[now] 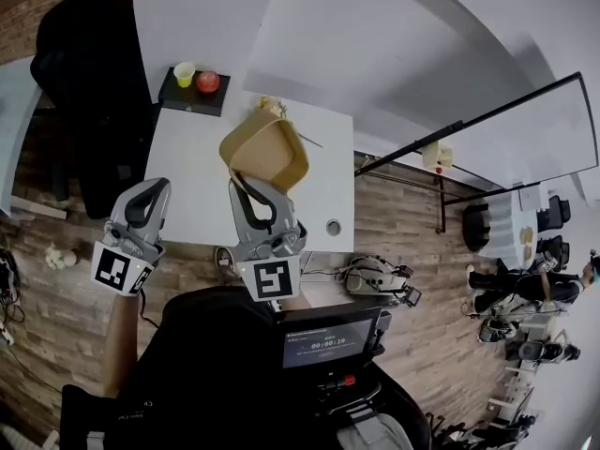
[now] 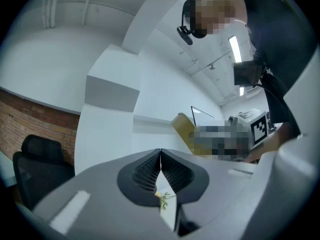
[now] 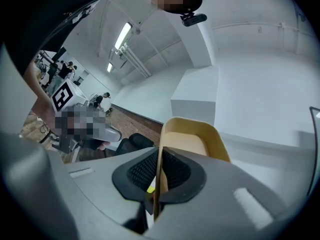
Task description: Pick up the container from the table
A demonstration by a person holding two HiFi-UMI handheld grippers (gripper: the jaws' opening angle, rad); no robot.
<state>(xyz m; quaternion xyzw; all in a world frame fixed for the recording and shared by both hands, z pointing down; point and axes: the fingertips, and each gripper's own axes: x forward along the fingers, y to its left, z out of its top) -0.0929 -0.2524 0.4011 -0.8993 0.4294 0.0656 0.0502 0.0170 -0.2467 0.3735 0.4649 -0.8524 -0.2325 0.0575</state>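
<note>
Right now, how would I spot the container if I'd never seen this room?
Find the white rectangular table on the wooden floor. Over its near half, the right gripper is shut on the rim of a tan, shallow paper container with rounded corners. Unlike the small yellow cup and round red object on the black tray at the far end, it is big and held tilted.

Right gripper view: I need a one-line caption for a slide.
Right gripper shut on the thin wall of a tan container, held edge-on between its jaws.
</note>
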